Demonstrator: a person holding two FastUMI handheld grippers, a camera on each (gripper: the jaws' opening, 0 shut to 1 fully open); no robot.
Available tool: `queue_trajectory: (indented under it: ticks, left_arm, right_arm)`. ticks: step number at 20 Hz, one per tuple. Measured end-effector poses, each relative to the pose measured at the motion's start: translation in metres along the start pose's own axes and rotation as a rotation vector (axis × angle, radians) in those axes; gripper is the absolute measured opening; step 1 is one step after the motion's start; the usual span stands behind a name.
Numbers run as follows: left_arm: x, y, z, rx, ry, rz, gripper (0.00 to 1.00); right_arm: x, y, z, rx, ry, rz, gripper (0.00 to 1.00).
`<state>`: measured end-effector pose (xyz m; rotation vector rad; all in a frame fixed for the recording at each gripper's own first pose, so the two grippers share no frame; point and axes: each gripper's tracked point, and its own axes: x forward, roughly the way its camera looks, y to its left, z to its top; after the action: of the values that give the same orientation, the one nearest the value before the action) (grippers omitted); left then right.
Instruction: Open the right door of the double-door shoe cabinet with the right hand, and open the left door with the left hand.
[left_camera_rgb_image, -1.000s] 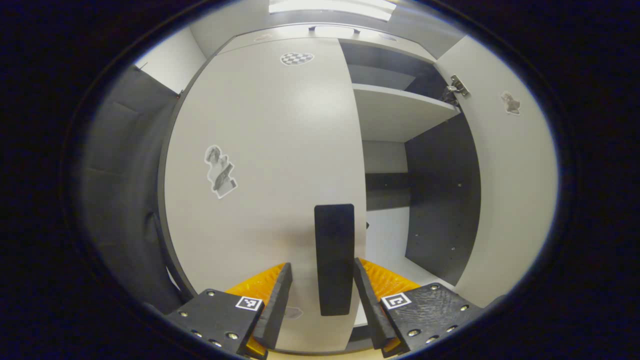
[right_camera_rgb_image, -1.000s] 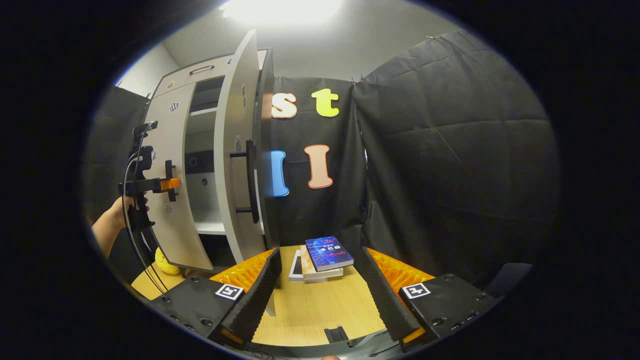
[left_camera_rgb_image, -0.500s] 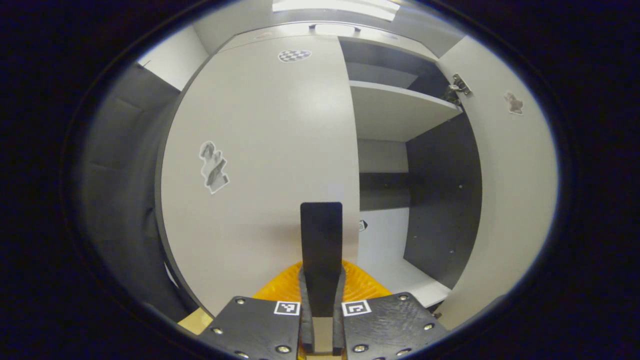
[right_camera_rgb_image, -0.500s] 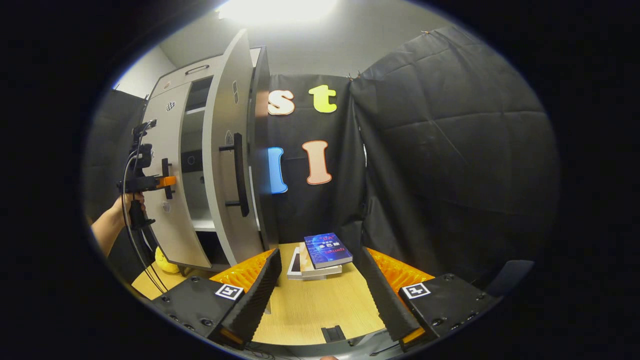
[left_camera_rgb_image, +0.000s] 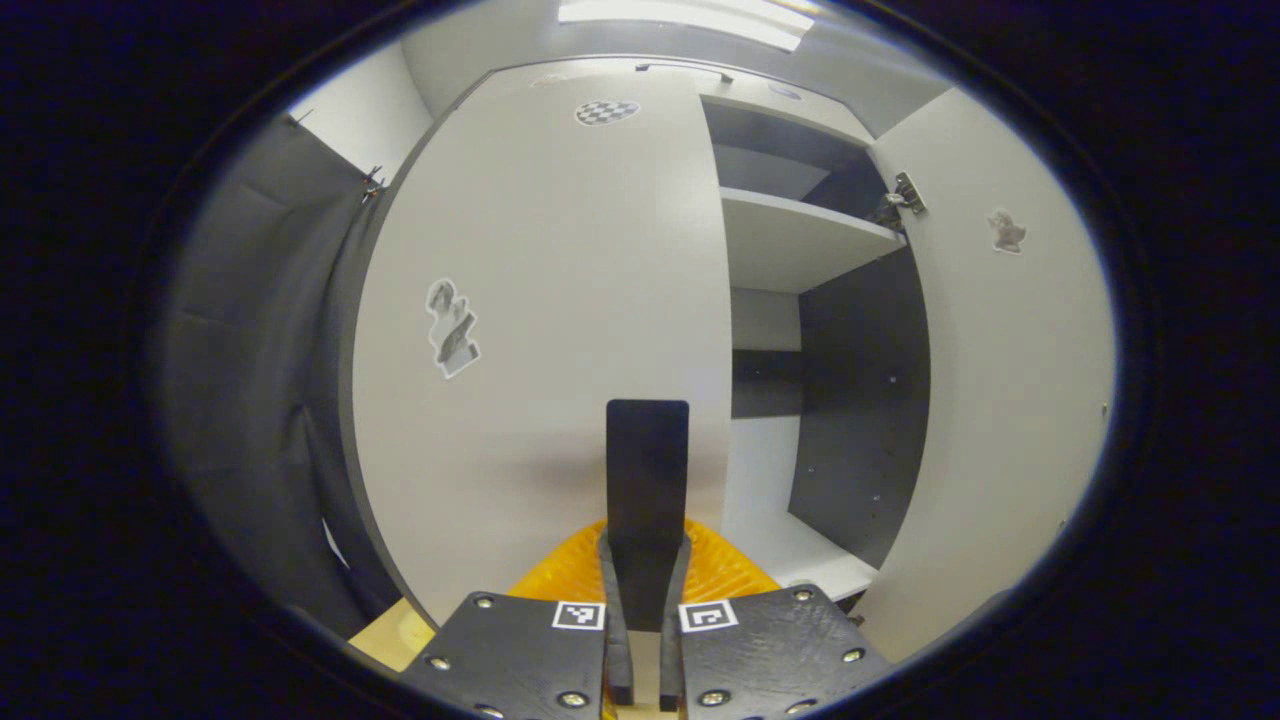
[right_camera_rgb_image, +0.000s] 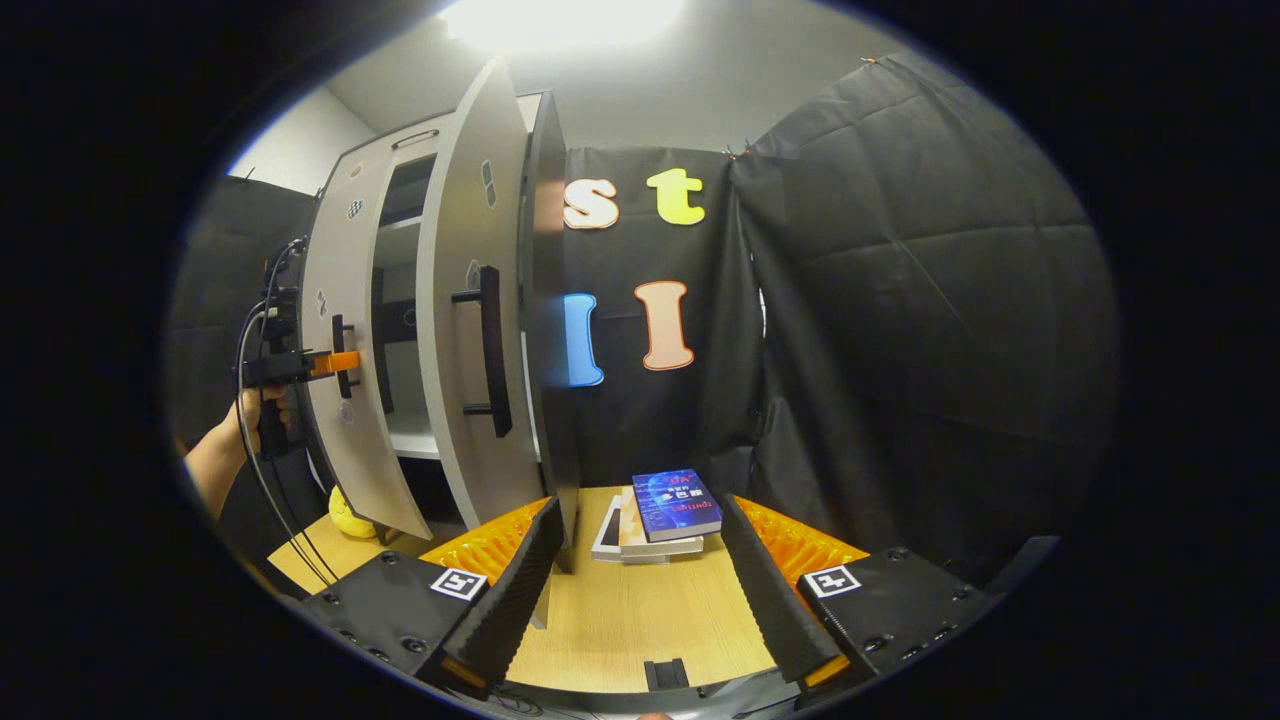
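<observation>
I start close in the left gripper view. My left hand-held gripper (left_camera_rgb_image: 645, 600) is clenched on the left door handle (left_camera_rgb_image: 647, 480), a dark flat bar that stands up between the two fingers. Both fingers press on the sides of the handle. The handle sits on the left door (left_camera_rgb_image: 540, 330), near its right edge. A small sticker (left_camera_rgb_image: 452, 328) is on that door, left of the handle, and a checkered sticker (left_camera_rgb_image: 606, 111) is near the top. Past the handle, to its right, I see inside the shoe cabinet (left_camera_rgb_image: 800, 250): a pale shelf high up and a dark side wall. The right door (left_camera_rgb_image: 1000, 400) is swung wide open, far to the right of the handle.

In the right gripper view, my right hand-held gripper (right_camera_rgb_image: 640, 580) is released, with its fingers spread apart and nothing between them. It hangs above the wooden tabletop (right_camera_rgb_image: 640, 620). Just past it lies a small pile of books (right_camera_rgb_image: 665, 510) on the tabletop. To the left of the books stands the shoe cabinet (right_camera_rgb_image: 400, 160). The right door (right_camera_rgb_image: 470, 330) sticks out toward me with its long dark right door handle (right_camera_rgb_image: 490, 350). Farther left of the cabinet I see a hand (right_camera_rgb_image: 255, 410) that holds the left hand-held gripper (right_camera_rgb_image: 340, 362) against the left door (right_camera_rgb_image: 345, 400). A yellow soft thing (right_camera_rgb_image: 348, 515) lies low beside the cabinet.
</observation>
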<state>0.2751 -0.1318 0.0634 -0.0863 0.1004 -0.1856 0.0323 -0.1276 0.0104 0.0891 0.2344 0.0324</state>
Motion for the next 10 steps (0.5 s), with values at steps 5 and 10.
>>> queue_trajectory:
  ticks: [5,10]
  left_arm:
    - [0.002,0.001,0.004,-0.016,0.005,-0.038,0.1]
    - [0.001,0.002,0.009,-0.027,0.009,-0.106,0.1]
  right_arm:
    - [0.003,0.026,0.005,-0.01,-0.012,0.046,0.99]
    - [-0.004,0.055,0.003,-0.001,-0.01,0.059,0.99]
